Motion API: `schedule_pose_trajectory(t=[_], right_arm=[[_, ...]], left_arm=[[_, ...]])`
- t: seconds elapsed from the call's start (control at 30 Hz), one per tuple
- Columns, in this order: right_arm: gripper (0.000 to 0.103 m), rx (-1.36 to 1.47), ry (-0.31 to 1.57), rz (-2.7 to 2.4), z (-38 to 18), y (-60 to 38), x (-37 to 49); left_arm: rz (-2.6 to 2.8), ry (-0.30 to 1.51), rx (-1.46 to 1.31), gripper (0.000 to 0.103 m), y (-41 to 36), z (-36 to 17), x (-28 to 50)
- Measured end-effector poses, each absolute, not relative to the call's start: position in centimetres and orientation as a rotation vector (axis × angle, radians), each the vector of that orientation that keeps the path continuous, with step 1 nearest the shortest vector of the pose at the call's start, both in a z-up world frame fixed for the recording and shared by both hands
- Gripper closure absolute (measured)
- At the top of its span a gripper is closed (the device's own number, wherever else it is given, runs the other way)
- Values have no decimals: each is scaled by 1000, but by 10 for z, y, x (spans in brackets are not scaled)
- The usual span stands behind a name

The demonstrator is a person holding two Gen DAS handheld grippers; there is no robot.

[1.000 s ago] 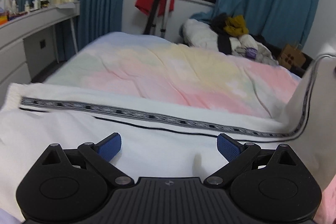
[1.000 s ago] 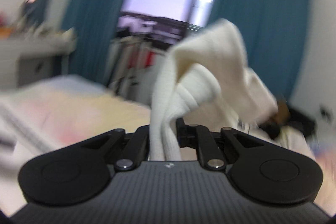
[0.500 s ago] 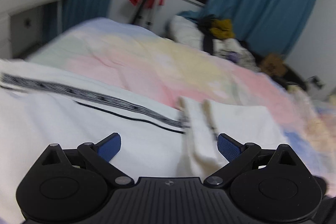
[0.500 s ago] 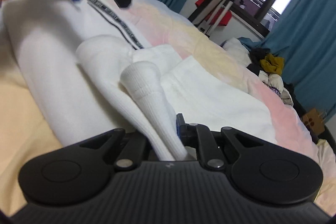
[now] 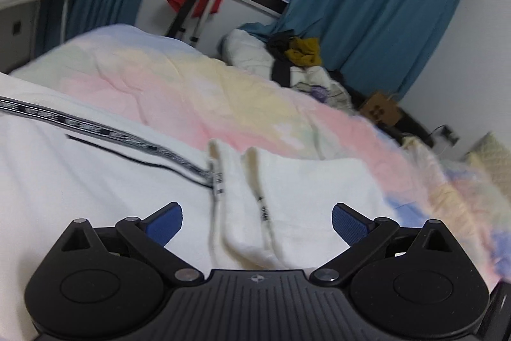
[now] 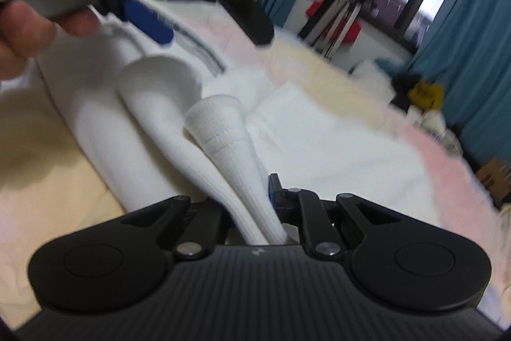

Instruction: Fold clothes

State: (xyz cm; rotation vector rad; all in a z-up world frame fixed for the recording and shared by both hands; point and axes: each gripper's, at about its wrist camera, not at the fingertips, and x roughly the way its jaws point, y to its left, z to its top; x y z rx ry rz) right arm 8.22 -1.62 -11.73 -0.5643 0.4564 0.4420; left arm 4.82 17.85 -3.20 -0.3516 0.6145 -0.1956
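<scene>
White sweater [image 5: 95,181] lies spread on the pastel bedspread [image 5: 223,91]; right gripper [image 6: 255,197] has its fingers clamped on the ribbed cuff [image 6: 223,130] of a sleeve lying across the body, and left gripper [image 5: 257,221] hovers above the fabric, fingers wide apart, holding nothing. Judgement: lay the sleeve flat and straight before letting go, left side ready to pin the crease. Black patterned band [image 5: 80,127] may carry lettering, too blurred to read.
</scene>
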Motion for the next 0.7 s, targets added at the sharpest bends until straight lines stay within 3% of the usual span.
schedule_pose_trajectory(t=[0.33,0.5,0.6,0.7], right_arm=[[89,-426,483,476,-114,-30,91],[83,-333,502,498,-107,-39,93],[68,-258,518,531,-101,-44,97],[47,-209,502,567,-93,-46,89]], left_arm=[[-23,634,-302,2,204,-3,13],[43,606,-339,1,244,27,-25],[115,574,-432,1,275,31,-42],[181,563,-530,1,298,24,-49]])
